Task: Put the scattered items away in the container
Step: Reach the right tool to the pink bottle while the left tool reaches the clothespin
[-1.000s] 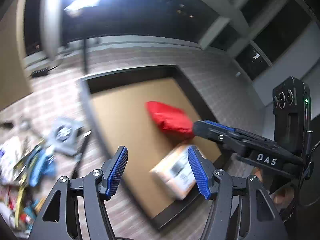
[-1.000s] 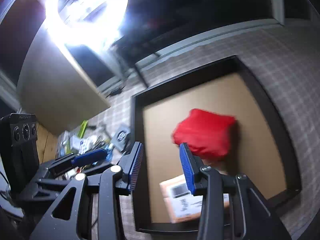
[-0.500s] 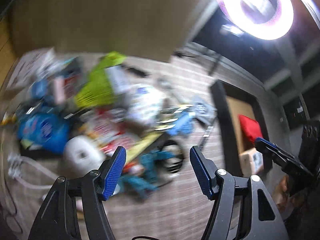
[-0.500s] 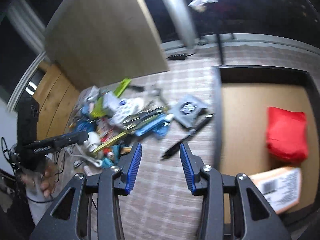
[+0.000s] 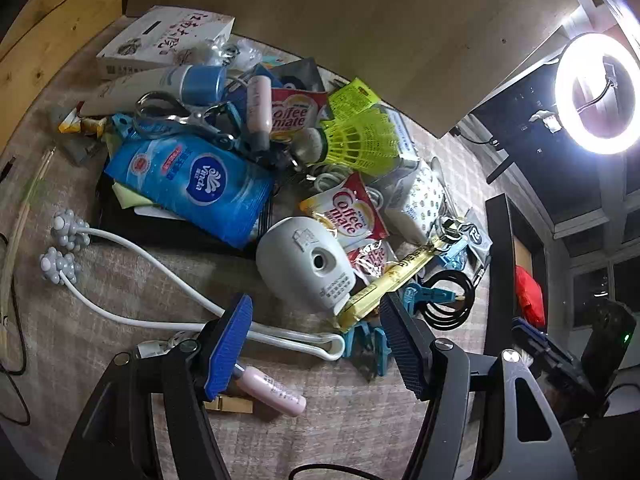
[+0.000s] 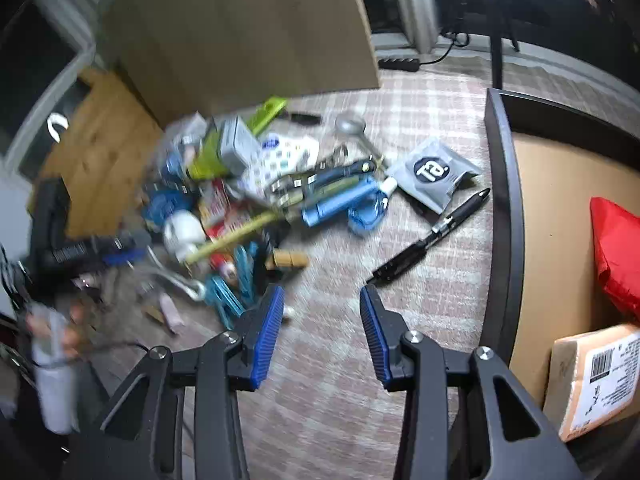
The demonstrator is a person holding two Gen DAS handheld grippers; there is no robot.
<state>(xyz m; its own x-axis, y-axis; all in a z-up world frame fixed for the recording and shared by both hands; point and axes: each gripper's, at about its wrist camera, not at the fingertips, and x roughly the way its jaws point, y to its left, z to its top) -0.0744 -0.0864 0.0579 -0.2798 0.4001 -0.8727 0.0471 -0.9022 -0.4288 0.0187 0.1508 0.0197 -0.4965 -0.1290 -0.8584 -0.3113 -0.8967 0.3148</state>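
A pile of scattered items lies on the checked cloth: a blue tissue pack (image 5: 192, 188), a white oval device (image 5: 304, 264), a yellow shuttlecock (image 5: 360, 140), a white massager (image 5: 160, 312) and a pink tube (image 5: 272, 392). My left gripper (image 5: 316, 344) is open and empty, just above the near edge of the pile. My right gripper (image 6: 322, 332) is open and empty over bare cloth, near a black pen (image 6: 432, 236) and a grey sachet (image 6: 434, 172). The black-rimmed container (image 6: 500, 216) at the right holds a red pouch (image 6: 616, 256) and a labelled parcel (image 6: 592, 376).
A tall wooden board (image 5: 360, 20) stands behind the pile. A ring light (image 5: 596, 92) glares at the upper right. Blue clips (image 6: 232, 284) and a wooden peg (image 6: 288, 260) lie between the pile and my right gripper. The other gripper (image 5: 560, 360) shows at the left view's right edge.
Both grippers have swung left, from over the container to the pile of items. Both stay open and empty.
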